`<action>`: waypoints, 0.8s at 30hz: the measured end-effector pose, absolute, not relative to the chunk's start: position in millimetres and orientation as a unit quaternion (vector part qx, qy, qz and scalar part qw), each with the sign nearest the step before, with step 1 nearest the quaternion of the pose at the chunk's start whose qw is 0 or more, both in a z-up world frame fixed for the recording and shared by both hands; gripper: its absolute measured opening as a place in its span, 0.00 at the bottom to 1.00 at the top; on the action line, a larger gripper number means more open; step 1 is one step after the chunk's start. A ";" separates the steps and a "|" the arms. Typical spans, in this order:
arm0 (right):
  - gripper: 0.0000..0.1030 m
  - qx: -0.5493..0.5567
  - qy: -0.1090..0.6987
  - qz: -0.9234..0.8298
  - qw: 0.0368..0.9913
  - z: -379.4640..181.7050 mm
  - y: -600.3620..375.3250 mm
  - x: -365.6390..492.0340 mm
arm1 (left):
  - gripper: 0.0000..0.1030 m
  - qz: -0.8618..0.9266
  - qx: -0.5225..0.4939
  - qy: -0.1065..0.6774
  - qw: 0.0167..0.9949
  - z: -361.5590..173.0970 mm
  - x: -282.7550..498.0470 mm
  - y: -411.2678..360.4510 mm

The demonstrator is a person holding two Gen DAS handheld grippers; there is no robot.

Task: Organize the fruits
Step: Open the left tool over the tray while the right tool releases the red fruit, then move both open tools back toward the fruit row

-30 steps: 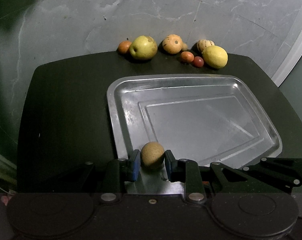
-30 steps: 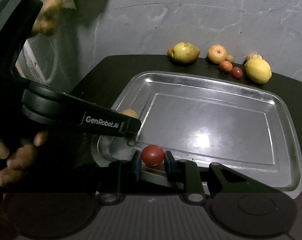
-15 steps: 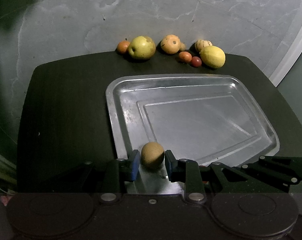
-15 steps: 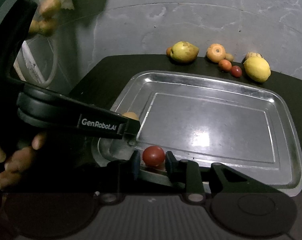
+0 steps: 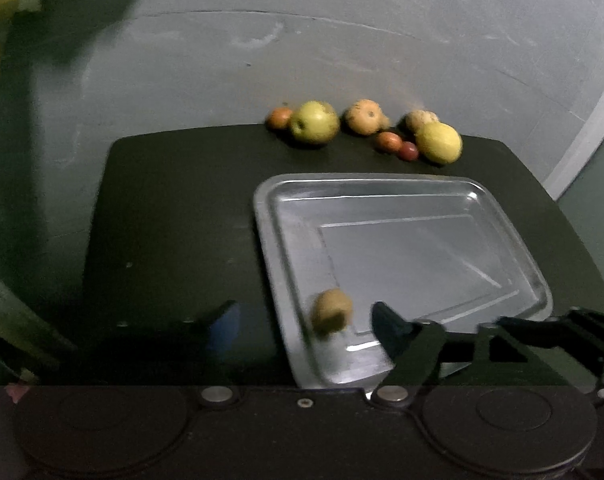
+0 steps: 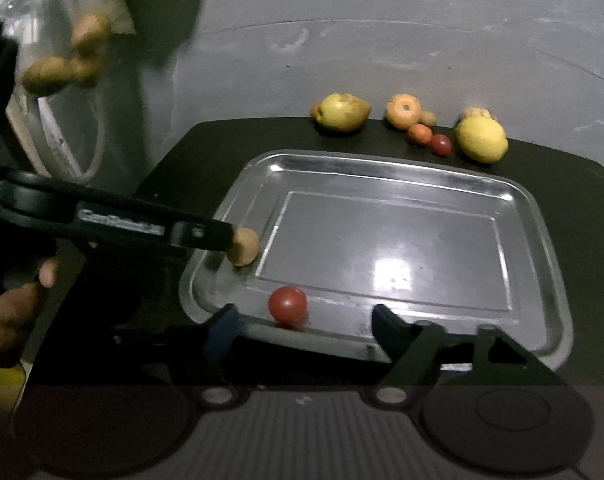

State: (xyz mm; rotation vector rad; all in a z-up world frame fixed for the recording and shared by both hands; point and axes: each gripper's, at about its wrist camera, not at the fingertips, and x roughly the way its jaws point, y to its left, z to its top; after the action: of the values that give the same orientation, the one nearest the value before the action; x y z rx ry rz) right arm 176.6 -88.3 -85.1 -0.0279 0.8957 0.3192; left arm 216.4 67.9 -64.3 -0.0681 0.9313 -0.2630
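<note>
Both jaws are spread: a blurred, probably brown fruit (image 5: 331, 314) and a red tomato (image 6: 287, 306) are left released in the metal tray (image 6: 542, 216).

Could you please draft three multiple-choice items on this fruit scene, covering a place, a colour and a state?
1. Where does the brown fruit lie?
A. on the metal tray, near its left end
B. on the dark table beside the tray
C. in the row by the wall

2. What colour is the small round fruit in front of the right tongs?
A. green
B. red
C. white

3. How do the left tongs stand?
A. shut on the brown fruit
B. shut on nothing
C. open

Key: 1 A, it rests inside the tray's rim. 2 B, it shows red against the steel. 3 C, both fingers stand wide apart, with the fruit loose between them.
</note>
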 end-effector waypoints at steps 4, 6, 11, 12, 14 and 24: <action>0.91 -0.011 0.445 0.126 0.887 -81.7 -96.3 175.1 | 0.88 -0.098 -0.033 0.453 0.885 -66.2 215.4 80.7; 0.95 -0.011 0.453 0.109 0.885 -81.2 -100.9 174.6 | 0.94 -0.084 -0.031 0.456 0.885 -68.4 215.9 86.3; 0.98 -0.015 0.467 0.068 0.882 -82.2 -111.8 175.7 | 0.99 -0.054 -0.029 0.461 0.885 -72.2 219.7 93.7; 0.99 -0.016 0.468 0.061 0.882 -82.3 -113.7 176.2 | 0.99 -0.049 -0.028 0.462 0.885 -73.1 221.1 94.5; 0.99 -0.019 0.470 0.050 0.881 -83.3 -116.7 177.6 | 0.99 -0.040 -0.027 0.465 0.884 -75.4 224.3 95.6; 1.00 -0.027 0.468 0.025 0.883 -86.9 -124.0 187.3 | 0.99 0.000 -0.011 0.475 0.880 -81.4 239.8 88.4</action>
State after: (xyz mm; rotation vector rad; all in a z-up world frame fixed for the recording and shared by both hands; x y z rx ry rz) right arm 187.3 -124.0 -86.9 -0.0571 0.9745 0.0516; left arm 239.8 88.4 -81.4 -0.0237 0.9909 -0.0002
